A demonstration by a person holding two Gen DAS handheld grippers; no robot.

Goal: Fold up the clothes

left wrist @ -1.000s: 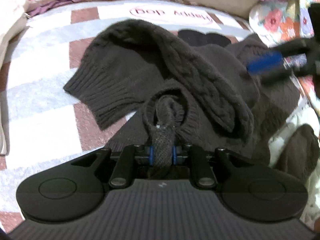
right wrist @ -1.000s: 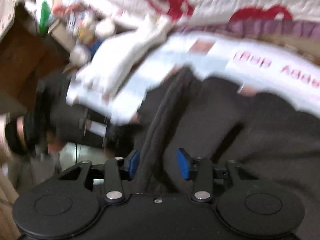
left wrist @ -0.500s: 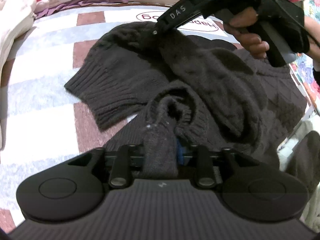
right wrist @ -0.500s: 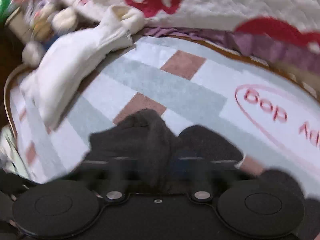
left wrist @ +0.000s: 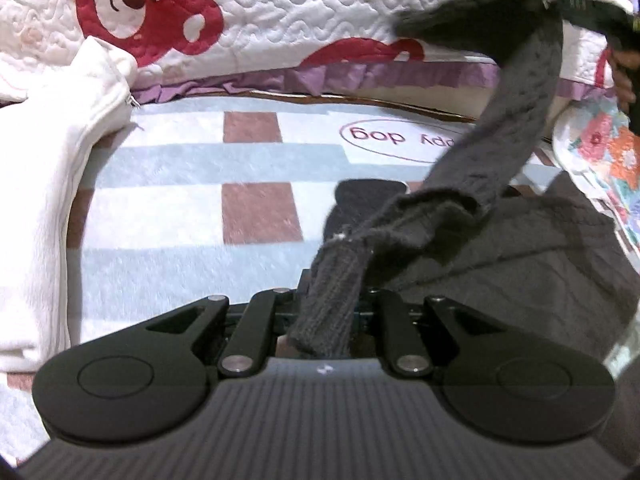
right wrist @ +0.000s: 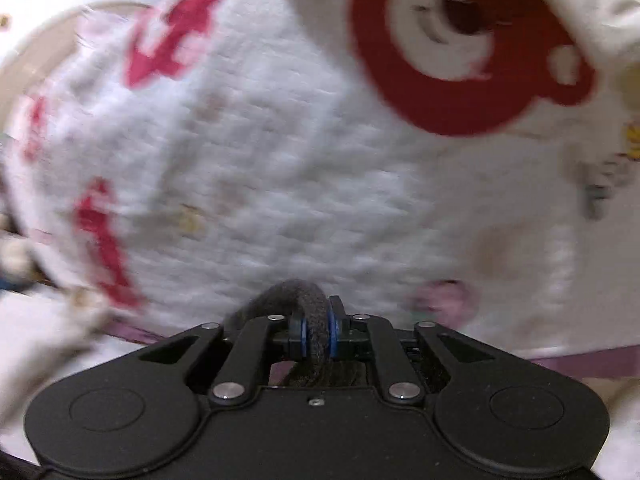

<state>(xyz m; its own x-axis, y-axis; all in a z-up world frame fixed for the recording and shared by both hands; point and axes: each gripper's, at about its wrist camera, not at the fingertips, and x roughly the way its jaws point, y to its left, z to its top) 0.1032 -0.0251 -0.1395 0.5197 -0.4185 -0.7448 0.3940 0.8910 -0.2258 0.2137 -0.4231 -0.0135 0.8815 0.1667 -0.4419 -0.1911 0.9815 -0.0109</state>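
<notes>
A dark grey knit sweater lies on the right of the checked blanket. My left gripper is shut on a ribbed edge of it, which bunches up just past the fingers. From there a long strip of the knit rises to the upper right, where a hand holds the right gripper at the frame's edge. In the right wrist view, my right gripper has a fold of the sweater between its blue pads; the jaws are opening, but the pads still press the knit.
A white garment is heaped along the blanket's left edge. Behind the blanket rises a white quilt with a red bear, which fills the right wrist view. Floral cloth lies at the right.
The right gripper closed on the sweater's upper part and swung up with it, stretching a strip of knit into the air. The left gripper kept its grip and tilted upward.
</notes>
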